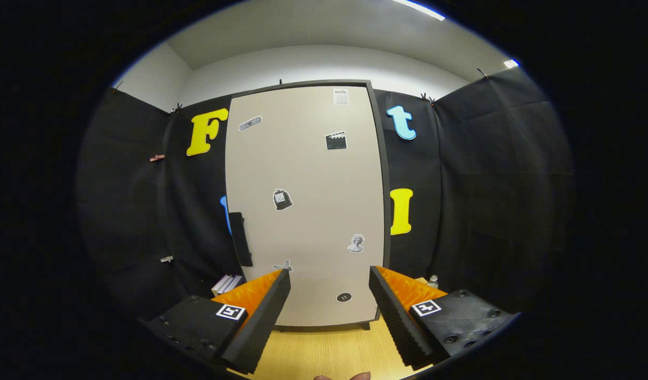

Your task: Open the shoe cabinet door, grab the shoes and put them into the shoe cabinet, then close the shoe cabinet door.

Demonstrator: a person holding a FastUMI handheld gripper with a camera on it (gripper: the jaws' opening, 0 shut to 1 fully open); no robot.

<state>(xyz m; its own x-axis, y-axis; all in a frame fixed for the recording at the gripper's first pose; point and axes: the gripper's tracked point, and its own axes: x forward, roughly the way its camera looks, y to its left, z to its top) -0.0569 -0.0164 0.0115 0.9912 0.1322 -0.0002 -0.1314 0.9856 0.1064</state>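
Facing the shoe cabinet (305, 206) head-on, the gripper view shows its tall pale door (308, 174) shut, filling the centre of the frame from top to near the bottom. A dark handle (241, 238) runs down the door's left edge at mid-height. Small stickers (282, 199) dot the door: several in its upper part, one at centre, others toward the lower right. The cabinet stands on a light wooden surface (329, 351) that spreads across the bottom centre of the frame. The hand-held gripper (329, 279) is at the bottom, its two fingers (263, 316) spread wide apart and holding nothing; the lower part of the door shows in the gap between them, beyond the tips. A few pale books or boxes (227, 283) lie at lower left, just past the left finger, beside the cabinet's foot. A small clear object (433, 280) sits at lower right, beyond the right finger; what it is cannot be told.
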